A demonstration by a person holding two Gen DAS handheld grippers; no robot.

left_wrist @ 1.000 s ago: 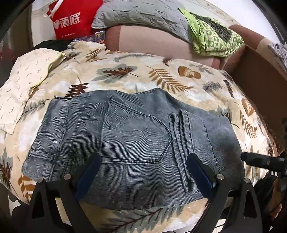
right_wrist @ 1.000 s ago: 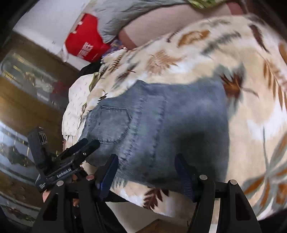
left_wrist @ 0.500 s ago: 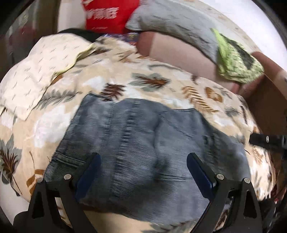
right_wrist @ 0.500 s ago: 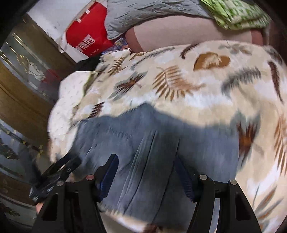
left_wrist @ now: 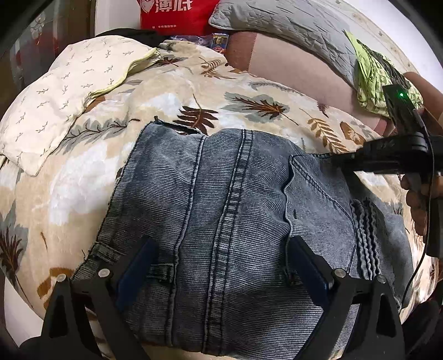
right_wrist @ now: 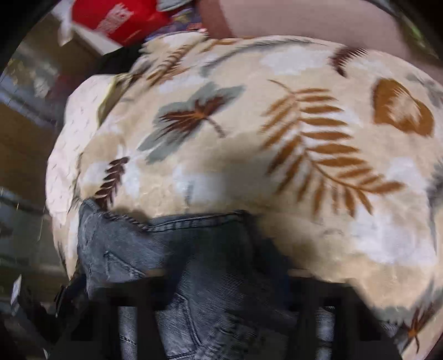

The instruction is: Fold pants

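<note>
The grey denim pants [left_wrist: 235, 227] lie folded into a compact block across the lower centre of the left wrist frame, on a leaf-print blanket [left_wrist: 171, 91]. The left gripper [left_wrist: 221, 265] hovers low over them, its 2 fingers spread wide with nothing between them. The right gripper [left_wrist: 387, 157] enters from the right edge of that frame (a green light glows on its body), its tip at the pants' upper right corner. Its own view is badly blurred, so I cannot tell how its fingers stand. A red bag [left_wrist: 177, 12] sits at top centre.
</note>
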